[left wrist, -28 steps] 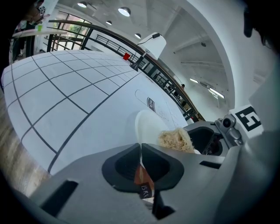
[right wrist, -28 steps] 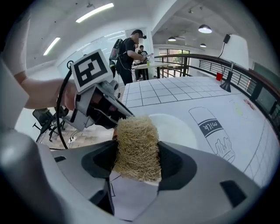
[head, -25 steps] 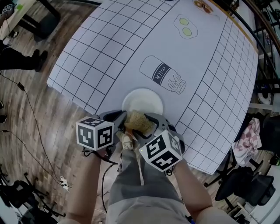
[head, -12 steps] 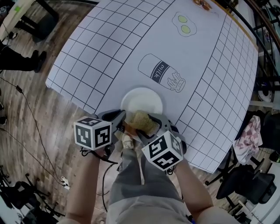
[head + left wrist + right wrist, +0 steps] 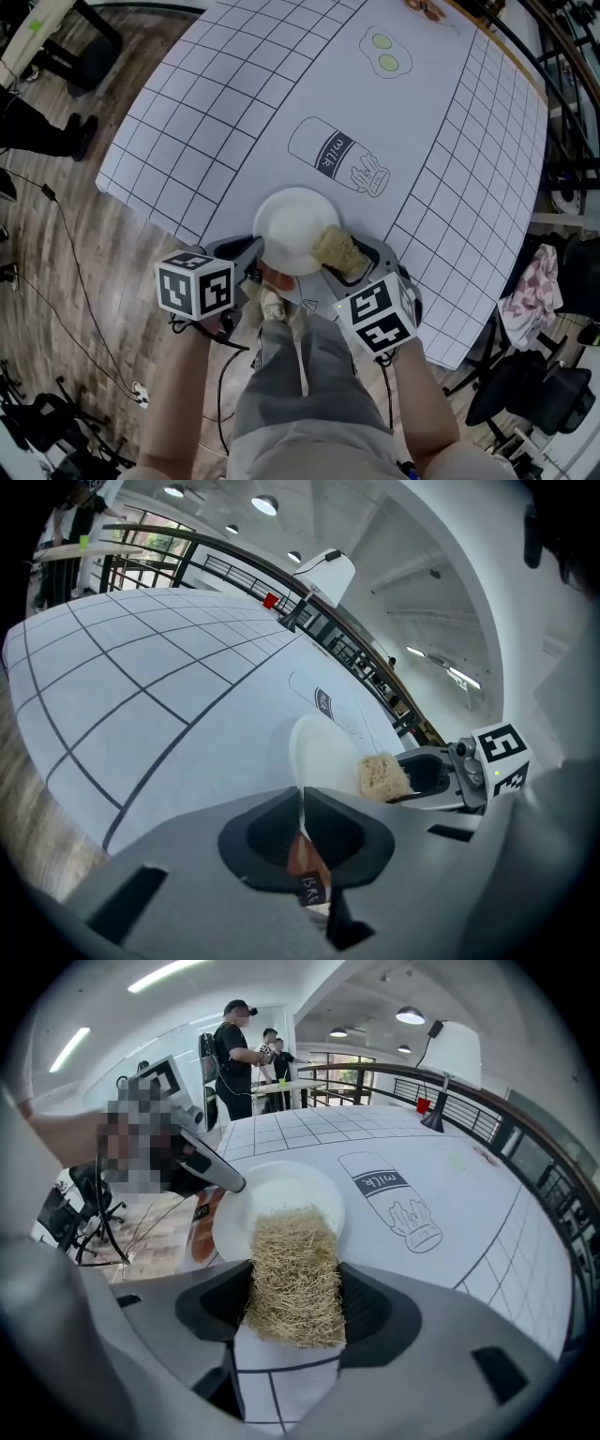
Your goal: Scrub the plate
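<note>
A: Plate (image 5: 292,225) position?

B: Just on the person's side of the milk drawing (image 5: 330,155), same spot as a second ago.

A: Who has it?

B: The left gripper (image 5: 253,255). Its jaws are nearly together, pinching the thin rim on the side left of the milk drawing. Grip and pose are unchanged from the earlier frame.

A: And the other one?

B: The right gripper (image 5: 349,258) is clamped on the straw-coloured scrubber (image 5: 336,248). The pad's width keeps the jaws apart, and the pad sticks out past the tips.

A: What's the delta?

B: Scrubber position. A second ago it lay on the part of the plate farthest from the milk drawing, about centred and close to the left gripper's tips. Now it has swept right and sits at the plate's right edge, front end overlapping the rim.

A: Anything else moved?

B: The right gripper's marker cube (image 5: 380,314) went right with it, so the two grippers stand further apart. More of the plate's white face shows now. The pad covers only a sliver at the rim.
</note>
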Tool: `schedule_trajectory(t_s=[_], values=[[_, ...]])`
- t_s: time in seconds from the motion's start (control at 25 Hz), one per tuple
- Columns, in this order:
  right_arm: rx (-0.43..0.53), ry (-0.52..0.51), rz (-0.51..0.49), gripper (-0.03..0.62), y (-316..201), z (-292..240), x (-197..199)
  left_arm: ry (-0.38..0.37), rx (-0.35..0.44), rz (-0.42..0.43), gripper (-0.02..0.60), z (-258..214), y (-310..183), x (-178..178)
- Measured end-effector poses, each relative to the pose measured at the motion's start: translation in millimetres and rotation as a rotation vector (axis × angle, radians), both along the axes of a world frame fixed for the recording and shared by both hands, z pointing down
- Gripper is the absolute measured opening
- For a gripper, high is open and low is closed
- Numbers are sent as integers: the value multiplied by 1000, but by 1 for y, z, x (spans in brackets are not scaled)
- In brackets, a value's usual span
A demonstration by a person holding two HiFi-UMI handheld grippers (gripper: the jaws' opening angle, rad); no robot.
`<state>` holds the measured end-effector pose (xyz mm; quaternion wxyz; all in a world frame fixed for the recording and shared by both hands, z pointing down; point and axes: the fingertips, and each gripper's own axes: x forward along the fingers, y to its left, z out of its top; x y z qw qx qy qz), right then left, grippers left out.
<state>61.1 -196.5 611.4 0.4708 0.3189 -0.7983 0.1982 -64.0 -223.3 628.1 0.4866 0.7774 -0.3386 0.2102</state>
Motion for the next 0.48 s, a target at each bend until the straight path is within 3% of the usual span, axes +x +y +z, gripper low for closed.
schedule_trajectory(t_s=[0.2,0.32,0.48], values=[[14,-13,53,276,-2,-11,17,30,10,-41,35,-5,3,-3],[38,-19,80,276,-3,-22,24,11,28,-41,60,-10,7,-6],[87,-10,69,276,-5,-42,24,-22,50,-76,148,-19,9,-13]])
